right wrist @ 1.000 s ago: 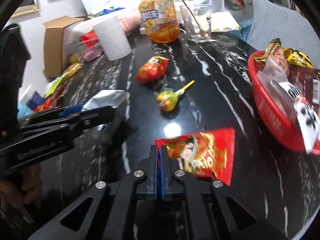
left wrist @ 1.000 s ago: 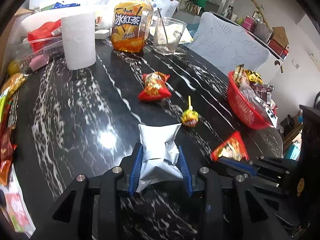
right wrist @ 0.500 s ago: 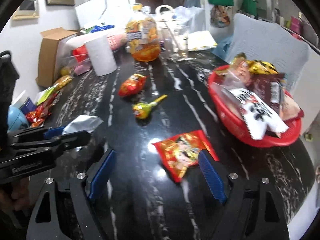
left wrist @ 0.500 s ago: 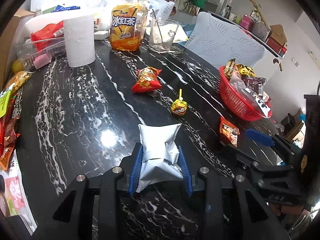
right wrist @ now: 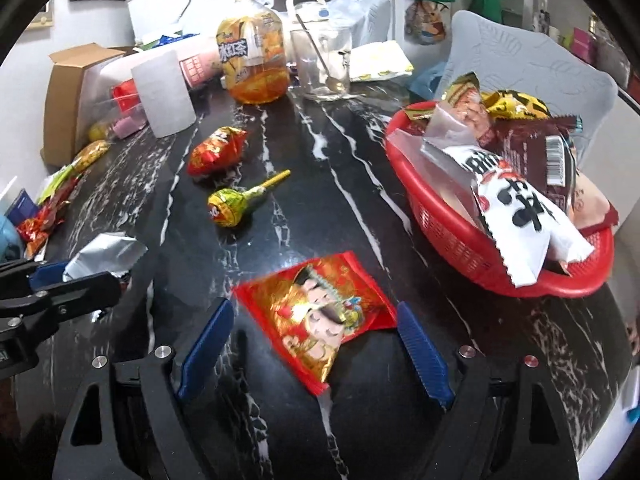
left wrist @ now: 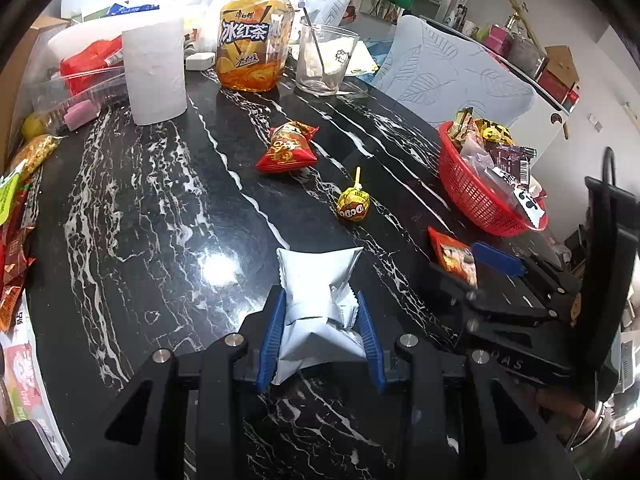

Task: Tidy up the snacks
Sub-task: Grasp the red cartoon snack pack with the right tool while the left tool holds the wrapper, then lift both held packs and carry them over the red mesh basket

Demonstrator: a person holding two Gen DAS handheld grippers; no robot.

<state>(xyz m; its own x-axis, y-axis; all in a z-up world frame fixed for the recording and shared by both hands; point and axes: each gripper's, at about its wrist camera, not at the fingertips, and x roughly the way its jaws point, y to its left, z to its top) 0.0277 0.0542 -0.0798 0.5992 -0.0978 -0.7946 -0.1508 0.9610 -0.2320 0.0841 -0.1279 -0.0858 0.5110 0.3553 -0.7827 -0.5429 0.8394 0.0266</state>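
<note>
My left gripper (left wrist: 320, 336) is shut on a silver snack packet (left wrist: 318, 300), held just over the black marble table (left wrist: 140, 208). My right gripper (right wrist: 316, 344) is open, its blue fingers either side of a flat red and gold snack packet (right wrist: 320, 312) lying on the table. A red basket (right wrist: 460, 236) full of snack packs stands to the right. A red chip bag (right wrist: 218, 150) and a yellow lollipop (right wrist: 234, 206) lie mid-table. The silver packet also shows at the left of the right wrist view (right wrist: 104, 252).
At the back stand a paper roll (left wrist: 154, 70), an iced tea bottle (left wrist: 252, 40) and a glass with a spoon (left wrist: 324, 60). Loose snack packets (left wrist: 16, 200) and a plastic box (left wrist: 80, 72) crowd the left edge. A chair (left wrist: 452, 80) stands behind the table.
My right gripper has opened and drawn back, leaving the red and gold packet on the table between its fingers. My left gripper still holds the silver packet and has pulled back slightly.
</note>
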